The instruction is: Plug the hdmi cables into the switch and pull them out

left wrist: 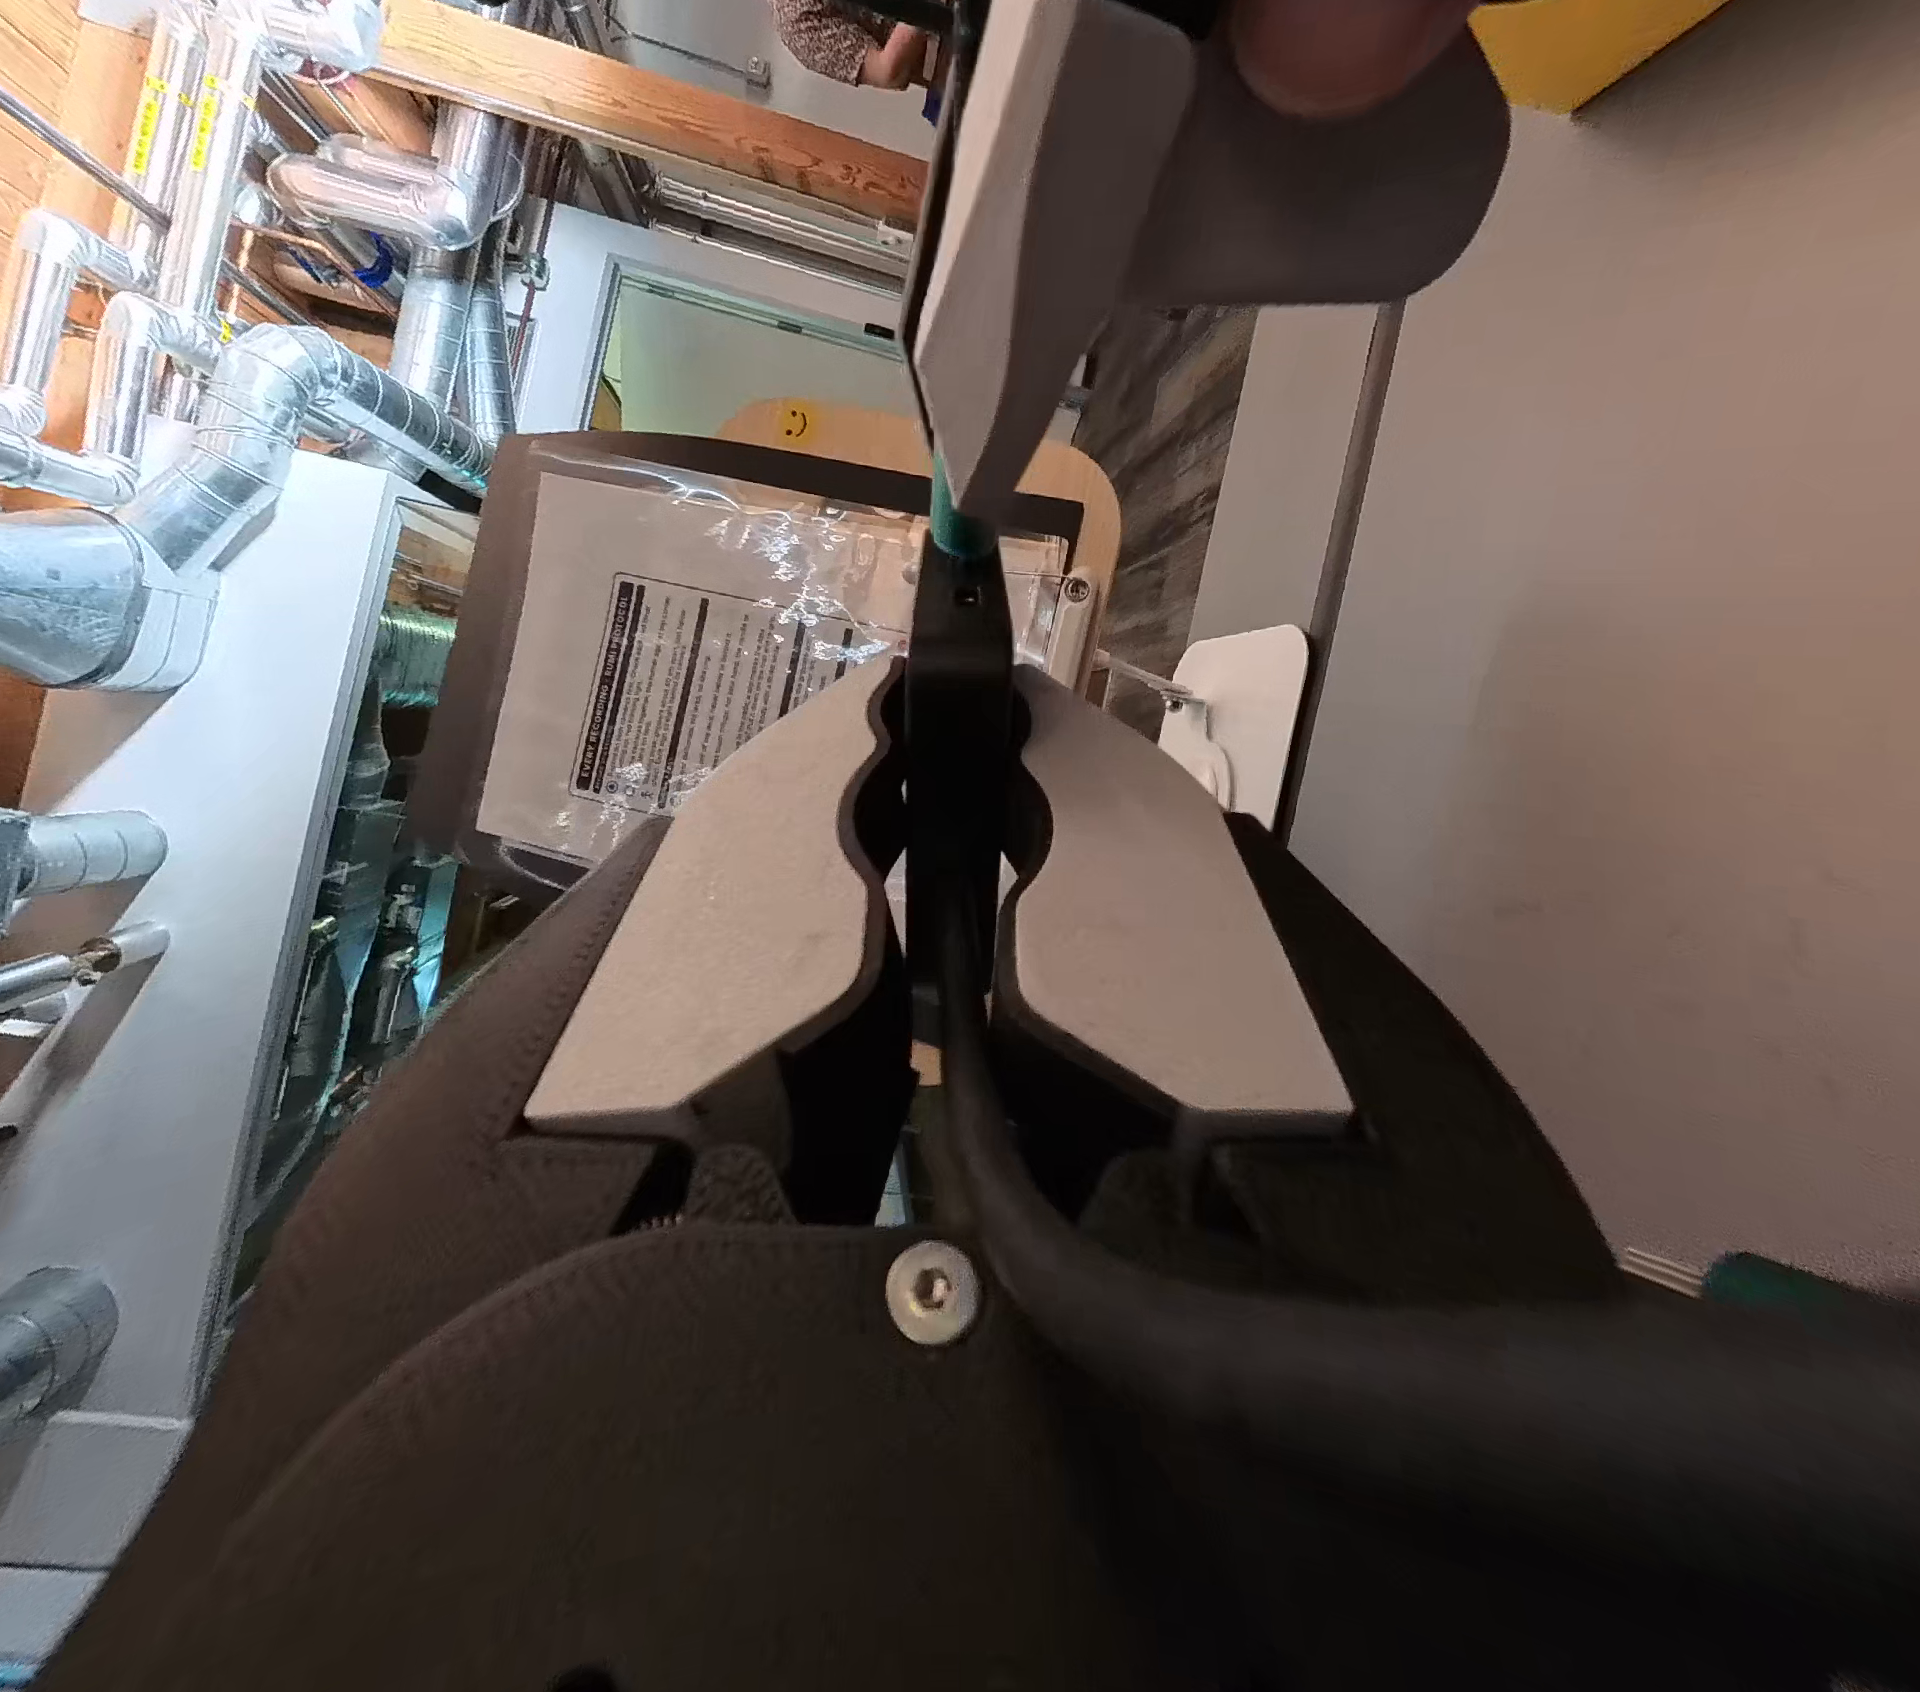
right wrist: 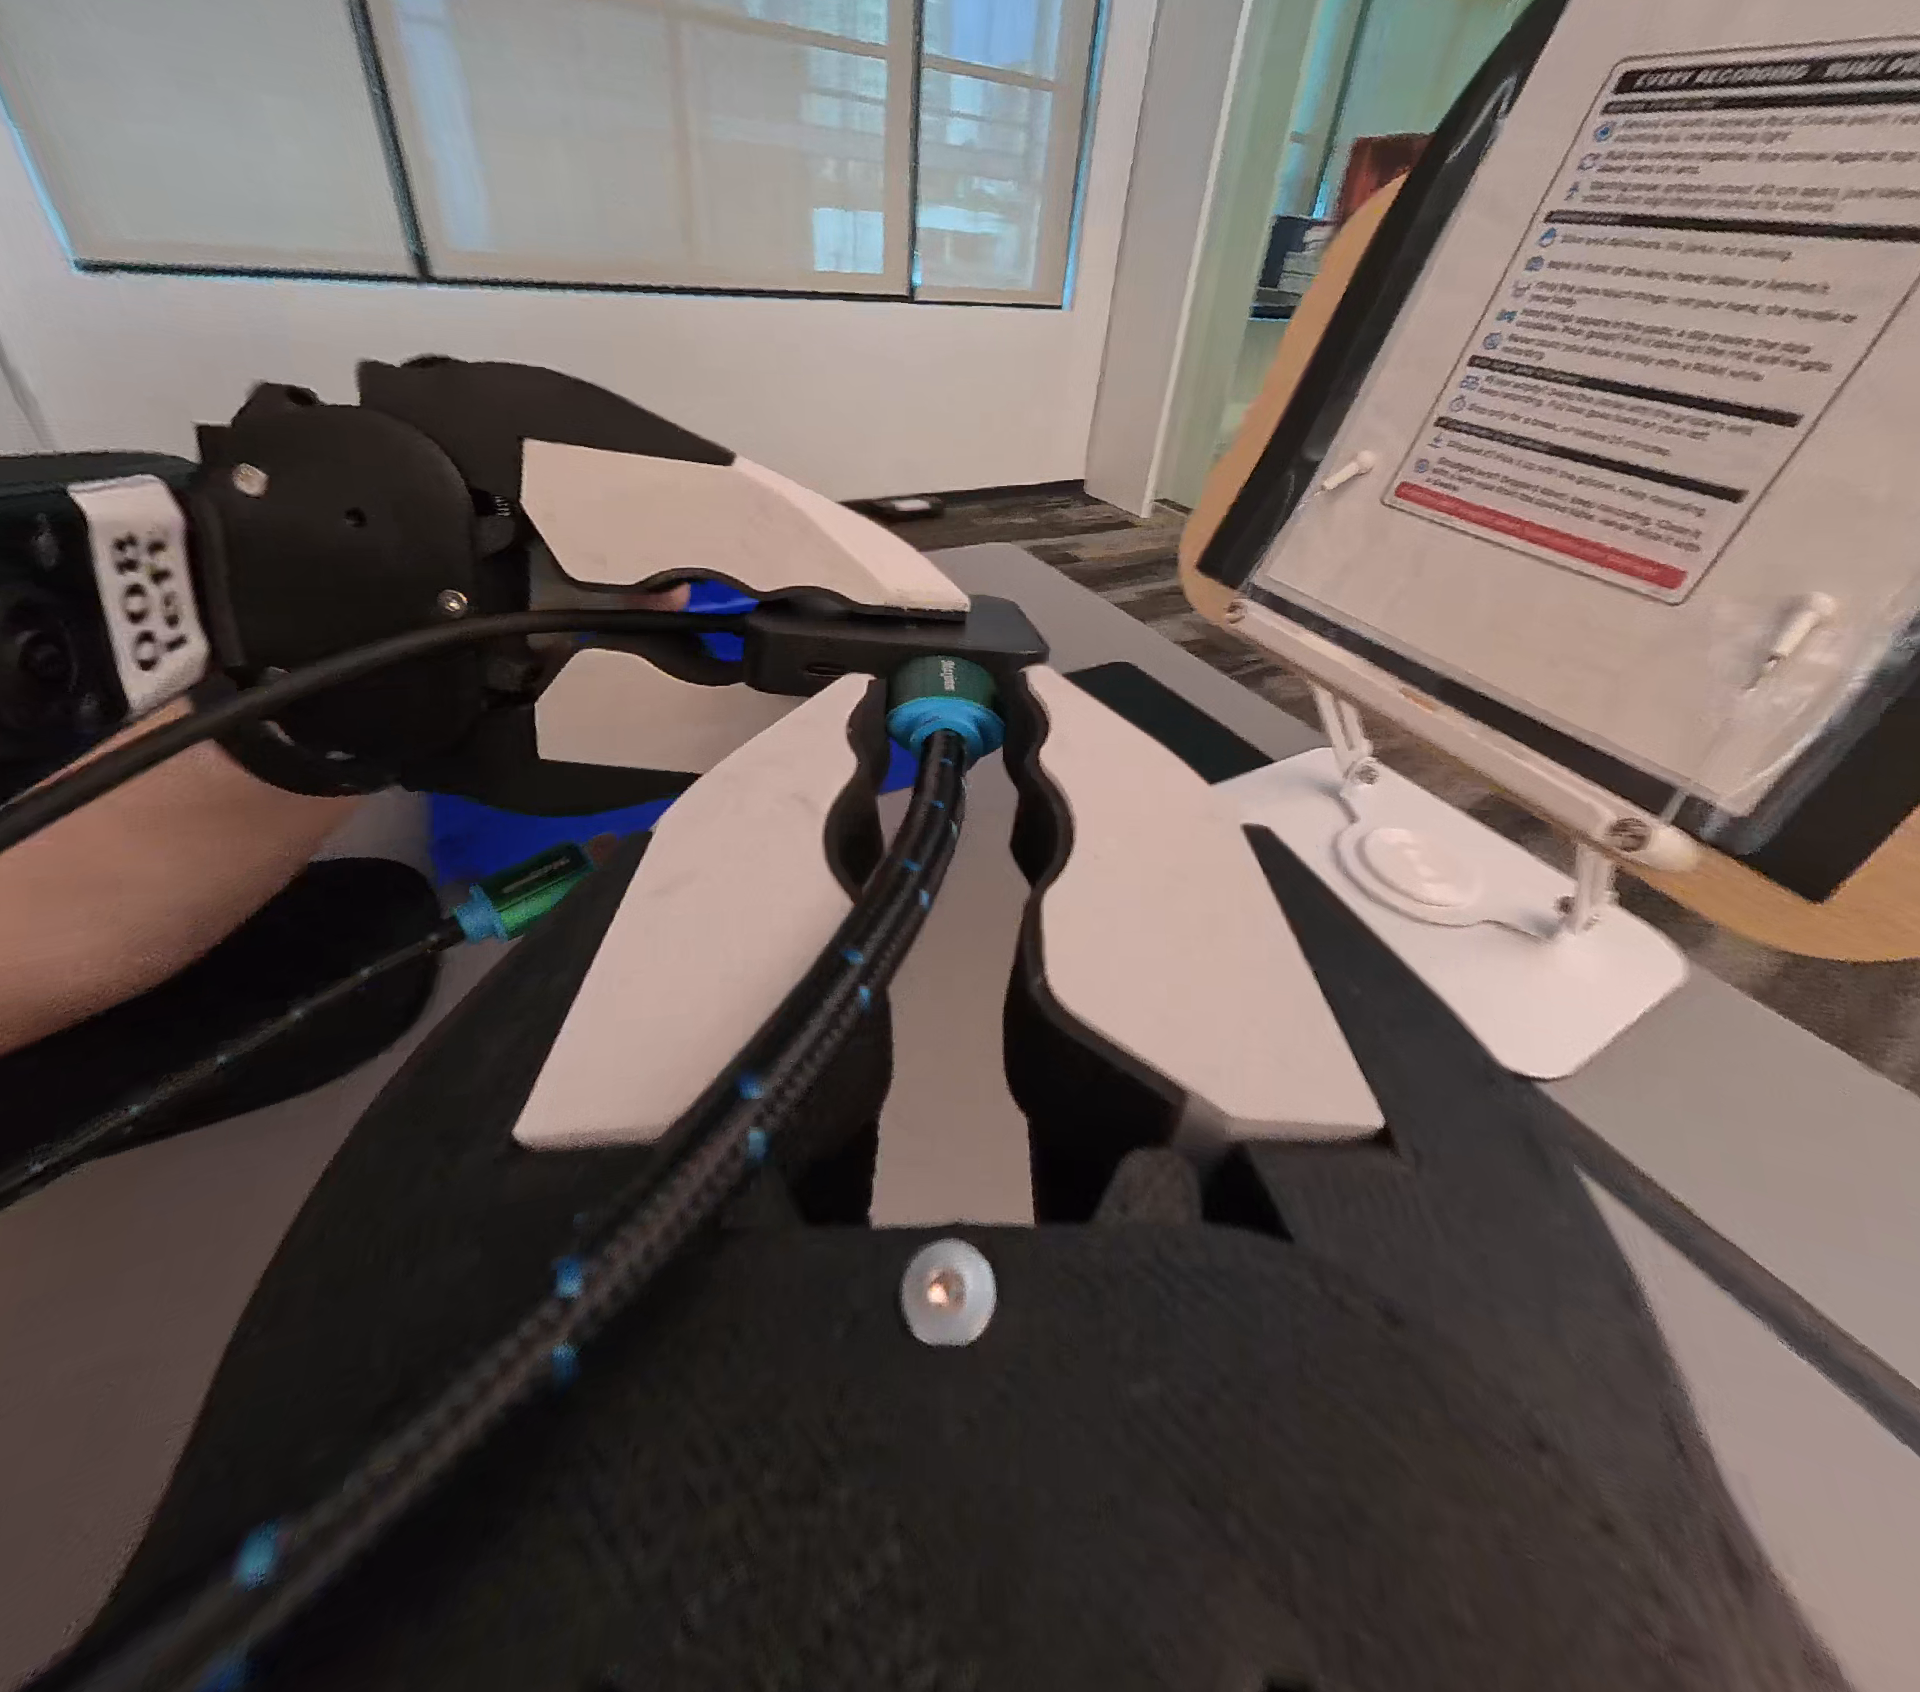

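My left gripper (left wrist: 956, 707) is shut on the black HDMI switch (left wrist: 956, 655), seen edge-on, whose black lead (left wrist: 1039, 1227) runs back to the lower right. In the right wrist view the left gripper (right wrist: 831, 614) holds the switch (right wrist: 904, 634) level above the table. My right gripper (right wrist: 945, 697) is shut on a green HDMI plug (right wrist: 940, 686) with a blue collar, its nose at the switch's near edge. Its braided cable (right wrist: 831, 988) trails back between my fingers. The plug (left wrist: 951, 520) and one right finger (left wrist: 997, 240) show in the left wrist view.
A second green HDMI plug (right wrist: 530, 894) lies on the grey table (right wrist: 1714, 1175) at the left, by a person's forearm (right wrist: 156, 863). A printed sheet in a clear holder (right wrist: 1558, 395) on a white stand (right wrist: 1455, 946) stands at the right. Left and right tips are no more than a few centimetres apart.
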`<state>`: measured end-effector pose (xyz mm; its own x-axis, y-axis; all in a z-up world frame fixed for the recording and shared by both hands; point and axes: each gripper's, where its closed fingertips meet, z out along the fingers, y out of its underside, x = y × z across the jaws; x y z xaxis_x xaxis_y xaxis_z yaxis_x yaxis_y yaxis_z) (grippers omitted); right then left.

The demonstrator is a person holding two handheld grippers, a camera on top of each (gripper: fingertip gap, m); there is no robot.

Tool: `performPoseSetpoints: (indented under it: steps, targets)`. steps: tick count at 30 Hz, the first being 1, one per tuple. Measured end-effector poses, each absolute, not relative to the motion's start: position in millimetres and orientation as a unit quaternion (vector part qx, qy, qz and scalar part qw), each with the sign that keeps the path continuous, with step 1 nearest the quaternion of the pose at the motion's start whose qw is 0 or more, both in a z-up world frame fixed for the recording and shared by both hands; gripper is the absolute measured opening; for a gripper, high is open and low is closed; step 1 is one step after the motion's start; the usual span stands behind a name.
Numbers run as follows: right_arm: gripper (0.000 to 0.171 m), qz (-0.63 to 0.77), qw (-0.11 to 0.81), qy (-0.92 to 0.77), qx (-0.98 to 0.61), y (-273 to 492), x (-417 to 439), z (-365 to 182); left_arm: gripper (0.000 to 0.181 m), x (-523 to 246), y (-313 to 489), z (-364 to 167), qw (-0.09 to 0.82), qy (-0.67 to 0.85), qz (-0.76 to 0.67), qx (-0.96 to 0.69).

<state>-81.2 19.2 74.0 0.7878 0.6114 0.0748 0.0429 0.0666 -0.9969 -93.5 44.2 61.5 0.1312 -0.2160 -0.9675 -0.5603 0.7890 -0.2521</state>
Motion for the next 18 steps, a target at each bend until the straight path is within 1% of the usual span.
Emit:
performPoseSetpoints:
  steps: [3, 6, 8, 10, 12, 13, 14, 16, 18]
  targets:
    - [0.023, 0.256, 0.666, -0.262, -0.649, 16.2, -79.3, 74.3, 0.014, -92.2, 41.1, 61.5, 0.689, 0.651, 0.116, -0.296]
    - [0.023, 0.258, 0.657, -0.272, -0.654, 15.9, -76.7, 72.9, 0.014, -90.0, 40.6, 60.1, 0.689, 0.651, 0.117, -0.298]
    - [0.023, 0.242, 0.658, -0.267, -0.662, 18.1, -76.0, 71.5, 0.014, -89.6, 43.0, 59.1, 0.687, 0.649, 0.125, -0.301]
    - [0.023, 0.190, 0.667, -0.265, -0.669, 21.8, -76.1, 70.1, 0.014, -90.6, 47.8, 57.4, 0.684, 0.647, 0.136, -0.309]
    - [0.023, 0.137, 0.685, -0.260, -0.667, 21.2, -66.7, 76.0, 0.013, -106.8, 73.2, 60.1, 0.674, 0.624, 0.201, -0.339]
    - [0.023, 0.137, 0.694, -0.254, -0.660, 18.1, -60.9, 83.7, 0.013, -119.1, 87.9, 63.0, 0.672, 0.611, 0.217, -0.358]
    - [0.023, 0.159, 0.697, -0.250, -0.653, 13.7, -57.5, 91.2, 0.013, -128.0, 94.7, 66.8, 0.678, 0.605, 0.199, -0.366]
    - [0.023, 0.190, 0.669, -0.265, -0.668, 10.0, -53.6, 90.7, 0.014, -139.1, 94.0, 74.8, 0.688, 0.611, 0.171, -0.353]
    - [0.023, 0.179, 0.644, -0.272, -0.692, 13.1, -43.5, 82.4, 0.013, -150.5, 100.0, 85.3, 0.692, 0.592, 0.190, -0.367]
